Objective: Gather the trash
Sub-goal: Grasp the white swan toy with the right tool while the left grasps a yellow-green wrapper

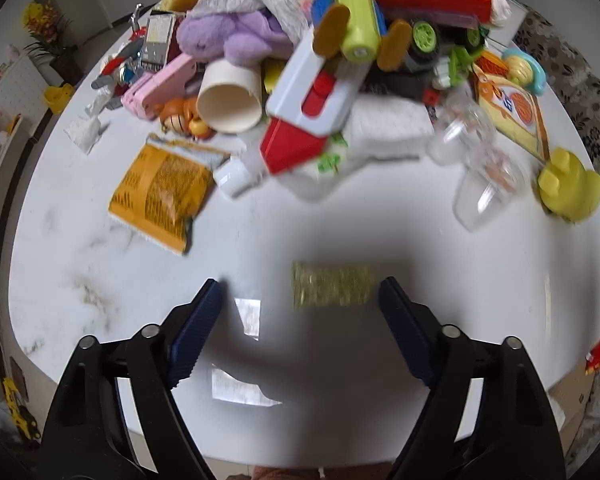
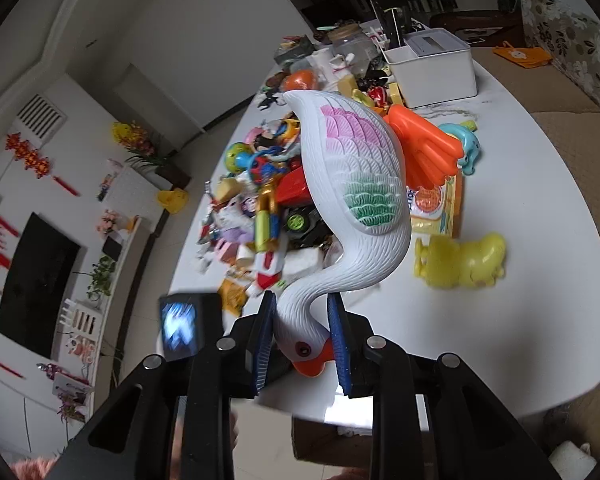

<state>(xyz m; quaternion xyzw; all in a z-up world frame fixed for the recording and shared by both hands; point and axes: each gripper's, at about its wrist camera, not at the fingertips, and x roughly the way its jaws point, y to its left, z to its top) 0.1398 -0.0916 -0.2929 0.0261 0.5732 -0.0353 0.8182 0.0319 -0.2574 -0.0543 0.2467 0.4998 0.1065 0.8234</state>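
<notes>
**Right gripper holds toy swan; left gripper over small wrapper**

We find the right gripper (image 2: 302, 336) with its jaws drawn narrow and clamped on the neck of a white toy swan (image 2: 352, 184), just above its orange-billed head. The swan's body, with pink and green wing markings, stands out ahead of the gripper and clear of the white bench (image 2: 540, 300).

We find the left gripper (image 1: 300, 294) pointing steeply down at the bench, jaws standing wide with nothing pressed between them. No earlier picture bears on their travel. A small yellow-green wrapper (image 1: 332, 284), blurred, lies flat on the bench between the fingertips, nearer the right-hand one; we cannot tell whether it touches.

Beyond it we note an orange snack packet (image 1: 162, 196), a paper cup (image 1: 230, 98) on its side, a clear plastic cup (image 1: 484, 188) and a yellow duck toy (image 1: 568, 186), all at the edge of a heap of toys (image 1: 340, 32).
</notes>
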